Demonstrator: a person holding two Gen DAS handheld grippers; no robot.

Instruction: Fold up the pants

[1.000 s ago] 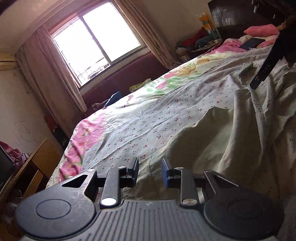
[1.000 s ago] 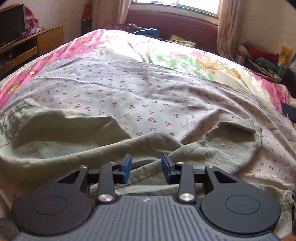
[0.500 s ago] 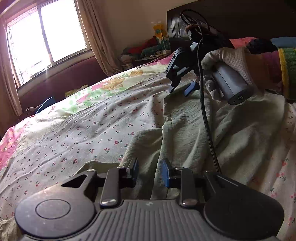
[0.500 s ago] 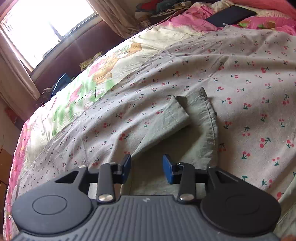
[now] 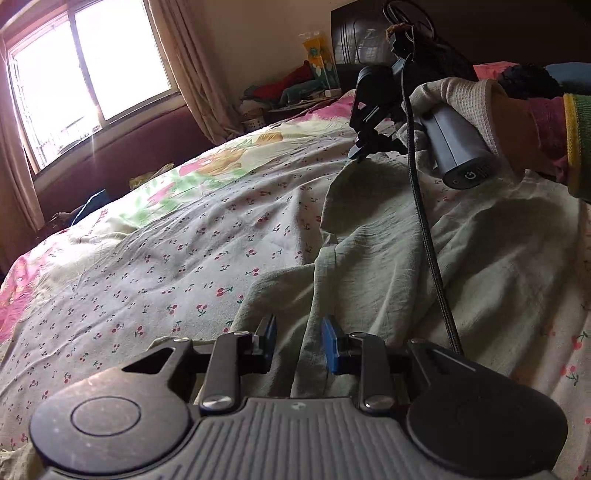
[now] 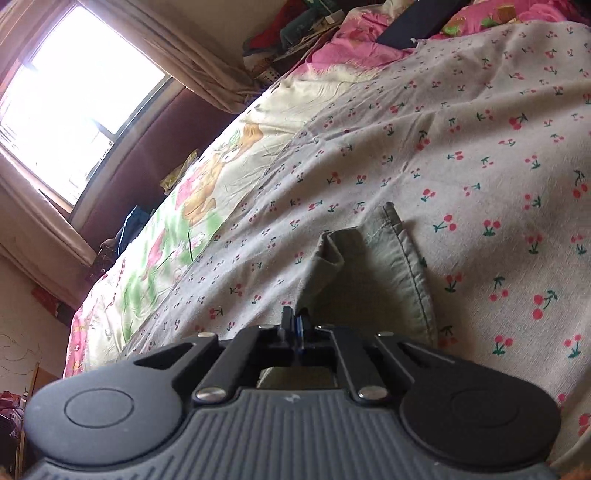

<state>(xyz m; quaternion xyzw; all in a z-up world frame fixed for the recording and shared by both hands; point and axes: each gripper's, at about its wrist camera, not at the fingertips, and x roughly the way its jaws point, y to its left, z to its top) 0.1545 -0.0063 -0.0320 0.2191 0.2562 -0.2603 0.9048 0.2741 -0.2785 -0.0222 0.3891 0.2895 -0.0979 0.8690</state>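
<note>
Pale green pants [image 5: 406,258] lie crumpled on a cherry-print bed sheet [image 5: 166,266]. My left gripper [image 5: 299,343] hovers low over their near part, its jaws apart, with a raised fold of cloth lying loose between the blue pads. Farther up the bed a gloved hand [image 5: 461,96] holds my right gripper [image 5: 360,153], tilted onto its side. In the right wrist view the right gripper [image 6: 297,325] has closed on a pinch of the pants [image 6: 369,266] at the leg hem, which rises in a small peak toward the pads.
A black cable [image 5: 428,221] runs from the right gripper down across the pants. A dark headboard [image 5: 480,33] and a cluttered bedside heap [image 5: 295,88] stand behind. A flat black object [image 6: 417,22] rests on pink bedding. A window [image 5: 85,74] lies on the left.
The right gripper rolled sideways, moved onto the leg hem and its jaws went from apart to shut on the cloth. The left gripper swung right toward the pants, then held still with jaws unchanged.
</note>
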